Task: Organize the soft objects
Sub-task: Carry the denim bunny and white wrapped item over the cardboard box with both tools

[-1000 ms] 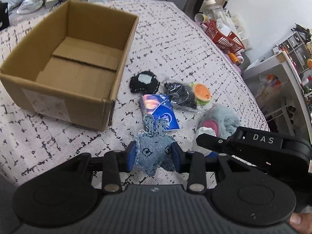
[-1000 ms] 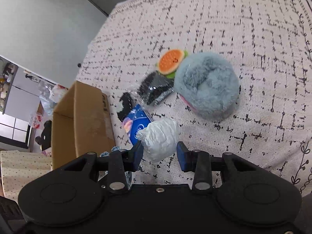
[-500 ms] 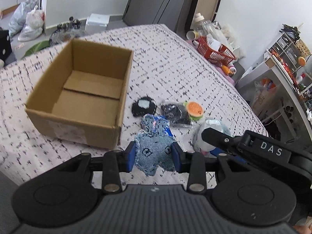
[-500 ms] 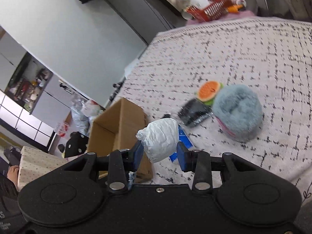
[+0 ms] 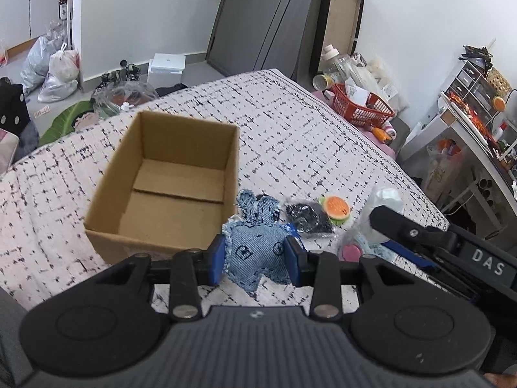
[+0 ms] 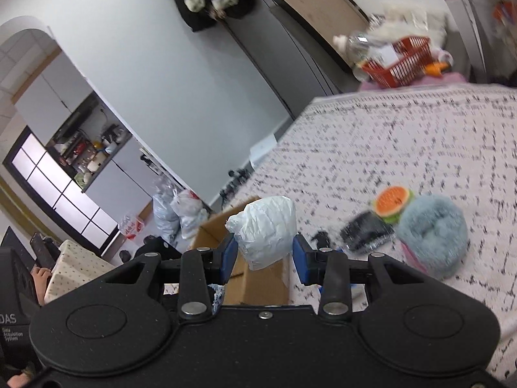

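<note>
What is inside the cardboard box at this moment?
The cardboard box shows only its bare flaps; no soft object is inside. Its near inner corner is hidden behind the front wall and the left gripper.

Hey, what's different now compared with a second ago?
Both hand-held grippers rose off the bedspread, each carrying its load: the left with the denim toy, the right with the white bundle. The cardboard box, burger toy and grey plush stayed put.

left wrist view: sits behind own fingers, angled down over bed [image 5: 290,135], close on cardboard box [image 5: 168,187]; right wrist view: flatter, rolled, facing wall beyond bed; shared: box [image 6: 258,278], burger toy [image 5: 334,208], red basket [image 5: 358,106]
</note>
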The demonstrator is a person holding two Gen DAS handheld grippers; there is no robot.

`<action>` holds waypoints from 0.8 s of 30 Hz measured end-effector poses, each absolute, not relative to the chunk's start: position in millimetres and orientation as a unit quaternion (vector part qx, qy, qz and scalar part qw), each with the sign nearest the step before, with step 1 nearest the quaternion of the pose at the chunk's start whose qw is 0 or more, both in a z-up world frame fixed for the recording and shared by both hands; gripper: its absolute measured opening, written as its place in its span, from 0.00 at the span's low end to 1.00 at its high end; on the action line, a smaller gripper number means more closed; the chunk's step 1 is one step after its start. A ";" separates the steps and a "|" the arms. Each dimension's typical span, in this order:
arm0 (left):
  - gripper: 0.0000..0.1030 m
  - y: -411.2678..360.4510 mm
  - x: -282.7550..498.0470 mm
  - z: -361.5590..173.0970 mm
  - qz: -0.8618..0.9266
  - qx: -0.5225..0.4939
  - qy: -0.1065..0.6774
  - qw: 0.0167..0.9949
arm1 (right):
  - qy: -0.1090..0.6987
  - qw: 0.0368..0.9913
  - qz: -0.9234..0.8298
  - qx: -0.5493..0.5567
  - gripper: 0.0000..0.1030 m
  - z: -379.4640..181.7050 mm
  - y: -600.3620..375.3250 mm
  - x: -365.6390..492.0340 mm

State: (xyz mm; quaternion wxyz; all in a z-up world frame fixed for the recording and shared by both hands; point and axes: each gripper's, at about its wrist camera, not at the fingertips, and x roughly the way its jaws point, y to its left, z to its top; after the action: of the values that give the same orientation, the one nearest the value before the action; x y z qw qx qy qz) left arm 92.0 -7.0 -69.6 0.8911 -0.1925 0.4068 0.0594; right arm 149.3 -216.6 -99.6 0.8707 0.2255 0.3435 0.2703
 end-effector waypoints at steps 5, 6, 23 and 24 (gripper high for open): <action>0.36 7.6 95.7 -63.4 0.070 -0.190 0.398 0.895 | 0.324 0.876 0.284 0.217 0.36 -93.6 -206.6 153.3; 0.36 10.3 96.2 -61.8 0.072 -0.190 0.395 0.896 | 0.322 0.876 0.286 0.215 0.36 -93.0 -204.2 154.4; 0.36 67.1 119.8 -64.8 0.093 -0.184 0.387 0.899 | 0.338 0.866 0.317 0.188 0.36 -98.2 -137.9 181.1; 0.36 70.5 122.2 -66.4 0.093 -0.184 0.387 0.899 | 0.340 0.865 0.318 0.186 0.36 -99.4 -133.6 182.2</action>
State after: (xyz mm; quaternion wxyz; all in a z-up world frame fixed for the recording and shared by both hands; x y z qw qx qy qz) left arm 122.2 70.5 -66.4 0.8988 -0.1839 0.3869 0.0932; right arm 182.2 -133.6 -99.4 0.8650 0.1861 0.3403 0.3184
